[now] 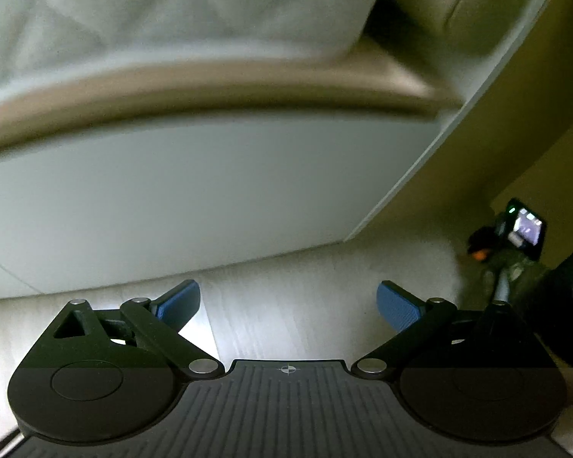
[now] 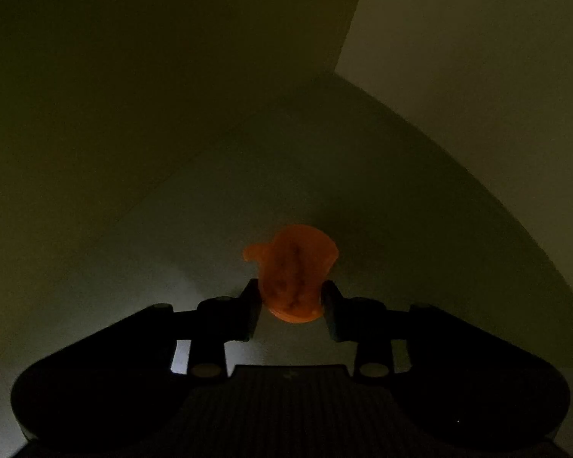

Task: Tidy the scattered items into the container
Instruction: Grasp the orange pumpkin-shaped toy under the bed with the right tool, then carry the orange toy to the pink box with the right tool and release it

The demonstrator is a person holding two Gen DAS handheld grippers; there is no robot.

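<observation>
The right gripper (image 2: 290, 294) pinches only the orange toy's (image 2: 292, 271) lower end, which may slip out; the left gripper's (image 1: 288, 301) jaws gape empty.

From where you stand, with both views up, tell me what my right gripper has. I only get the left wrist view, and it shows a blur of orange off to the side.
Observer: The right gripper is shut on a small orange item, with a finger against each side of it.
Operator: Describe what lies under it.
Observer: A plain, dim grey surface; I can't tell whether it's the container.
Operator: Check the space ahead of it for other items.
Observer: None show in the right wrist view, only bare, dim walls behind.
</observation>
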